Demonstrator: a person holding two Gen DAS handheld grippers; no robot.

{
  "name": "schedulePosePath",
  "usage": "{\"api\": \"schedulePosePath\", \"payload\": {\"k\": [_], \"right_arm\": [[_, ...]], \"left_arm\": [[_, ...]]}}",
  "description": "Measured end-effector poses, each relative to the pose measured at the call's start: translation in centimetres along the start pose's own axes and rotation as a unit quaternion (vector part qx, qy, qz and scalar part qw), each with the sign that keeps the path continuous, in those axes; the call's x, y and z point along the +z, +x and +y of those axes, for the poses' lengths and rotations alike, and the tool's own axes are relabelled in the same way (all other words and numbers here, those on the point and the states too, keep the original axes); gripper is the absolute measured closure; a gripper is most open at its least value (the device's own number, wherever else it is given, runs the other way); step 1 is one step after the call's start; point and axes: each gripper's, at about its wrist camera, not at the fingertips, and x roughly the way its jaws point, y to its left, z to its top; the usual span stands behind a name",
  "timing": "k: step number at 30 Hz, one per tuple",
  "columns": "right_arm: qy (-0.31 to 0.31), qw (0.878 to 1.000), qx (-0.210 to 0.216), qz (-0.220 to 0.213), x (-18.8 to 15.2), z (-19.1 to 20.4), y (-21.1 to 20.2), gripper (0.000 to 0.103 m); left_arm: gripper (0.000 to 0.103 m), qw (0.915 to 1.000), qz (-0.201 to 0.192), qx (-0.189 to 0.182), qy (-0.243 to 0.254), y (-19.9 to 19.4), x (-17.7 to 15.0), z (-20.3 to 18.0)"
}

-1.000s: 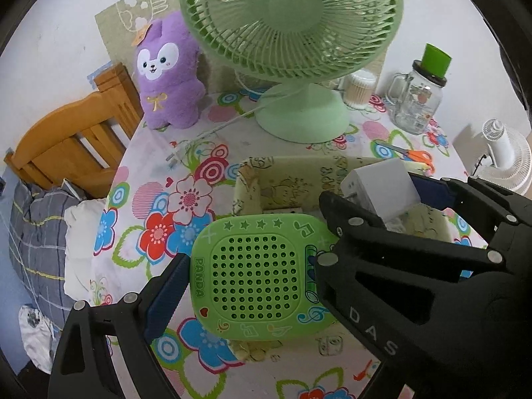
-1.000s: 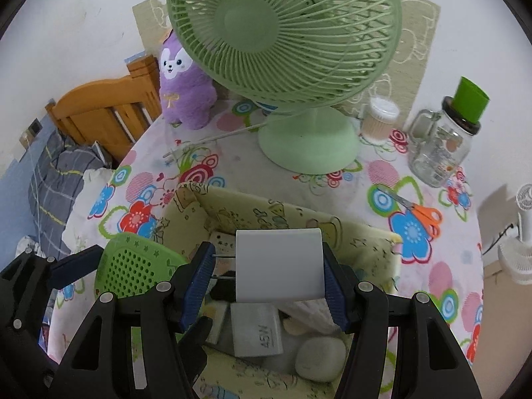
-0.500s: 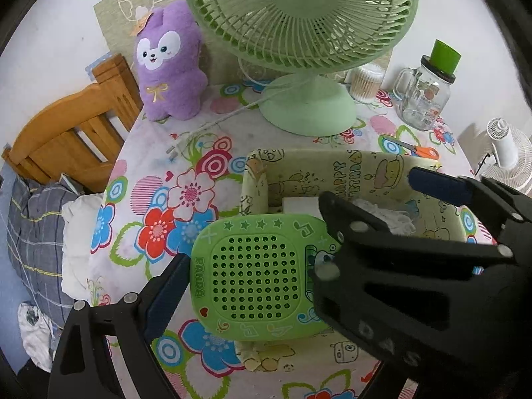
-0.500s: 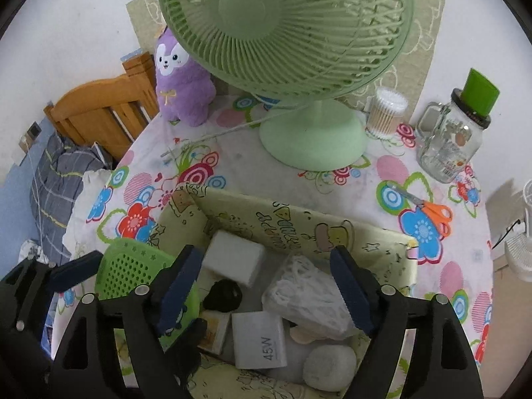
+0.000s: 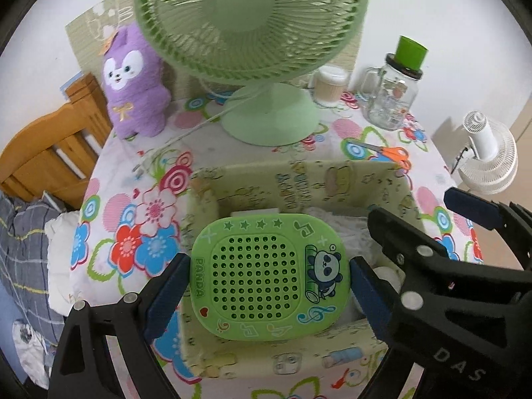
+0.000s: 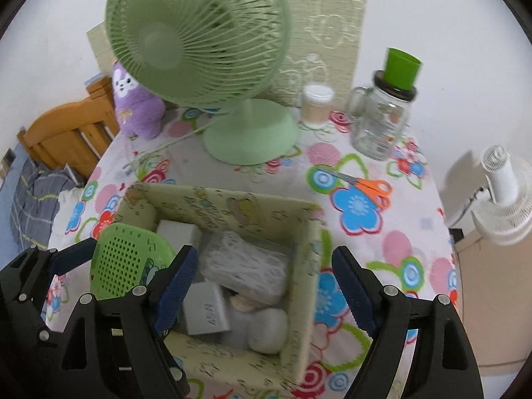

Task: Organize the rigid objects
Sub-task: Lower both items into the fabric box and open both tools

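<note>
While my left gripper (image 5: 267, 277) holds the green panda speaker (image 5: 270, 276) clenched between its jaws, over the near part of the storage box (image 6: 309, 249), that piece is not yet stowed. Ahead of and below my jaws the box already holds a white adapter (image 6: 206, 312), a cable bundle (image 6: 246, 266) and a white pebble-like case (image 6: 267, 334). My right gripper (image 6: 262, 286) hangs released and empty over the box. Scissors (image 6: 365, 184) lie on the desk (image 6: 415, 266) beyond, perhaps left to sort.
</note>
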Motion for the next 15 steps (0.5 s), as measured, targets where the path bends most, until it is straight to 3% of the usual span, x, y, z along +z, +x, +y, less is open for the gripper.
{"api": "schedulePosePath", "payload": {"k": [15], "right_arm": [[0.061, 0.997, -0.041, 0.029, -2.5, -4.1, 0.2, 0.018]], "left_arm": [[0.008, 0.999, 0.021, -0.019, 0.035, 3.6, -0.1, -3.0]]}}
